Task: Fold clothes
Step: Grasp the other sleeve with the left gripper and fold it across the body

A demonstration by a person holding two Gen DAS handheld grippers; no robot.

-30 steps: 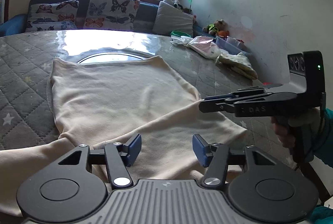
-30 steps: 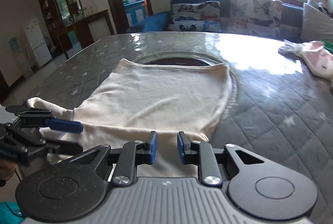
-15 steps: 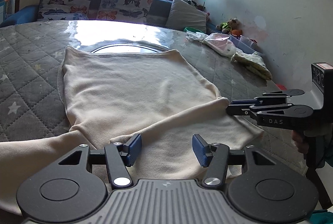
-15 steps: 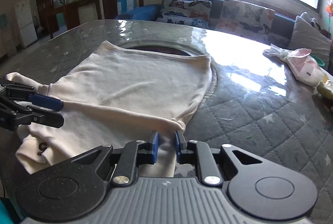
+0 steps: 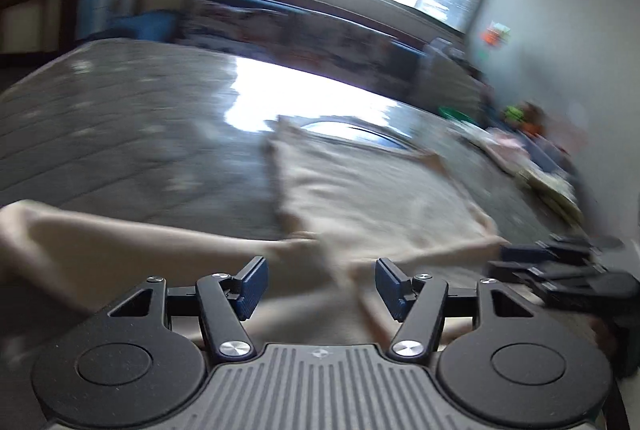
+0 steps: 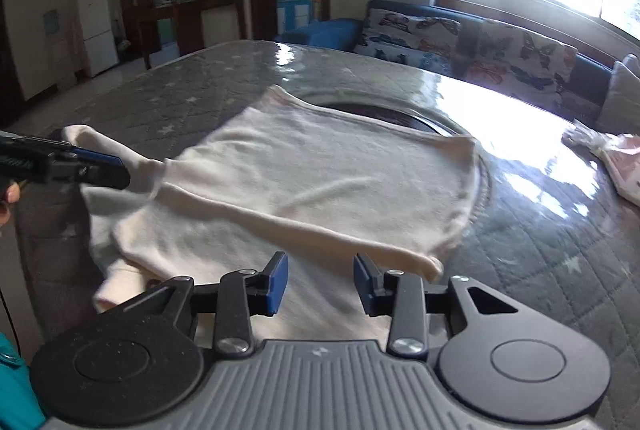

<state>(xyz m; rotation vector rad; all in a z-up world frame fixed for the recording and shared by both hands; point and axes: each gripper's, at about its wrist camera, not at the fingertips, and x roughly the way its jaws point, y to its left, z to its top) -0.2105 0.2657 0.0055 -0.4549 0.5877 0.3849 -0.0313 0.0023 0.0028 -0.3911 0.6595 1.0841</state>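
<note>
A cream garment (image 6: 320, 186) lies spread on the grey quilted table (image 6: 560, 270), its near part folded over. One sleeve (image 5: 132, 250) stretches to the left in the blurred left wrist view. My left gripper (image 5: 318, 284) is open above the near edge of the garment (image 5: 372, 198); it also shows at the left of the right wrist view (image 6: 100, 170). My right gripper (image 6: 320, 282) is open over the garment's near fold, holding nothing; it shows at the right of the left wrist view (image 5: 560, 270).
A sofa with butterfly cushions (image 6: 472, 42) stands behind the table under the window. A pile of other clothes (image 6: 612, 158) lies at the table's far right. A dark round inset (image 6: 384, 112) shows beyond the garment. A cabinet and white fridge (image 6: 96, 26) stand far left.
My right gripper has opened and let go of the garment's edge. The left gripper has swung left fast, blurring its view. The near fold now lies on the table.
</note>
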